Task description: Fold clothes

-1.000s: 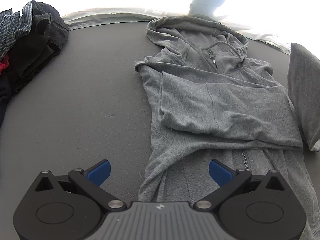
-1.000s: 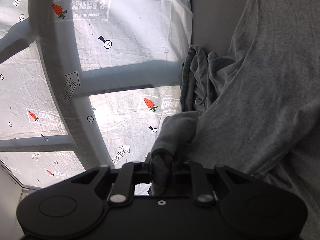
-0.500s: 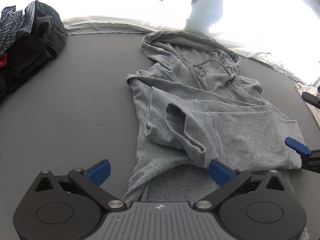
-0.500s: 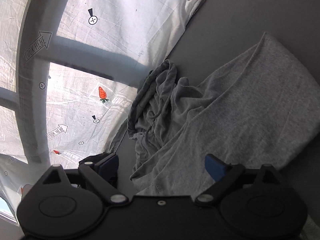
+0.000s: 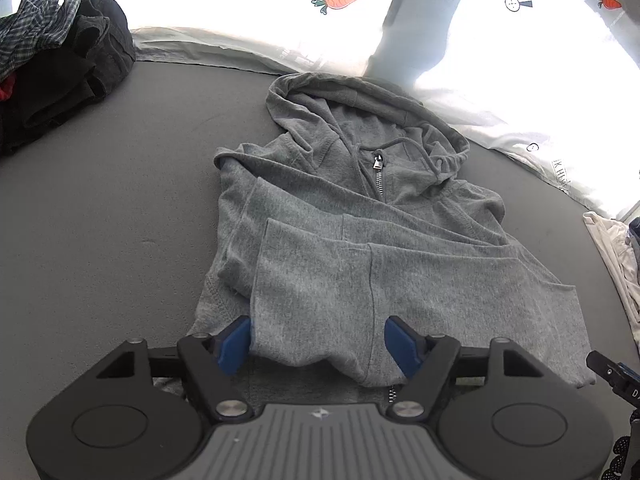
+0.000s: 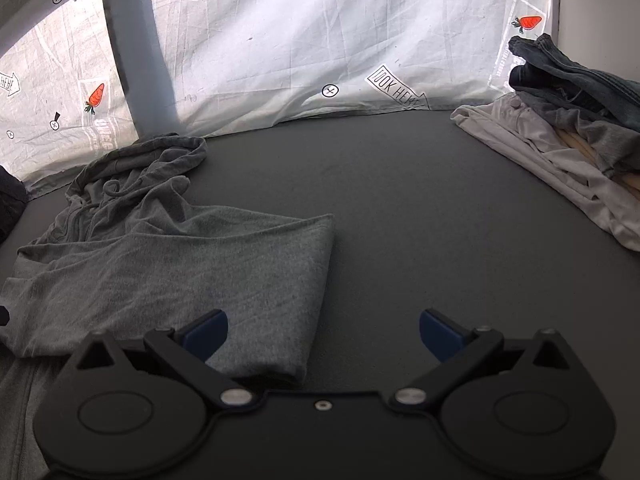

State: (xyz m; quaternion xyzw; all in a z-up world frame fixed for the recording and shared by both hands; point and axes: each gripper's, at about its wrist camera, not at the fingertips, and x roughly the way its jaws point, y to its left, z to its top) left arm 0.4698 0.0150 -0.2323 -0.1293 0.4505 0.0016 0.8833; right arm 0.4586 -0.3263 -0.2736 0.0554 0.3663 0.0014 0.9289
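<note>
Grey zip hoodie (image 5: 360,208) lies flat on the dark grey desk (image 5: 100,220), hood toward the carrot-printed white sheet (image 5: 500,52), both sleeves folded across its chest. The left gripper (image 5: 318,342) hangs over the upper sleeve's (image 5: 360,296) near edge; its blue fingers (image 5: 234,344) have just been closing, the left pad at the cuff, the right one apart from the cloth, nothing pinched. The right gripper (image 6: 322,334) stands with its fingers (image 6: 204,332) spread wide and empty at the hoodie's right edge. Dark and plaid clothes (image 5: 52,60) are heaped to the left, a pile of white and dark garments (image 6: 568,132) to the right
</note>
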